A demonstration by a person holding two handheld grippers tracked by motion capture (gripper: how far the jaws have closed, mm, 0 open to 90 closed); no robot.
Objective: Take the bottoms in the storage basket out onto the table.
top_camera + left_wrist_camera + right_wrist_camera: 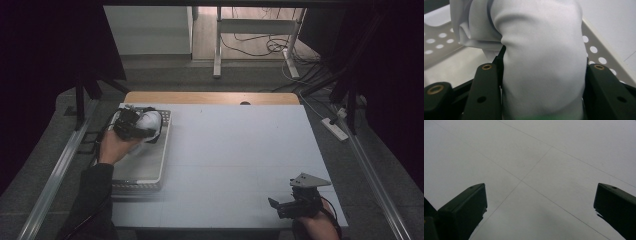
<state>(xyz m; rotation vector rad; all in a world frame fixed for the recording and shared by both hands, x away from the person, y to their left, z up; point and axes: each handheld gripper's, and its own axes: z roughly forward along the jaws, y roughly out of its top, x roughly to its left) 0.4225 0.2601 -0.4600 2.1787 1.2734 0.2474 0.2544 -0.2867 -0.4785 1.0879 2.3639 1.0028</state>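
Note:
A bundle of white cloth (150, 121) is held over the far end of a white perforated tray (150, 170) at the table's left. My left gripper (134, 125) is shut on it; in the left gripper view the white cloth (541, 62) bulges between the two black jaws, above the tray wall (599, 53) with its round holes. My right gripper (285, 205) rests low at the near right of the table, open, with a grey three-cornered plate on top. In the right gripper view its fingers (466, 207) stand wide apart over bare white tabletop.
The white table top (235, 150) has a wooden strip (210, 97) along its far edge. Metal rails (60, 165) run down both sides. Beyond the table stand a white frame (255, 30) and loose cables (270, 47) on the floor.

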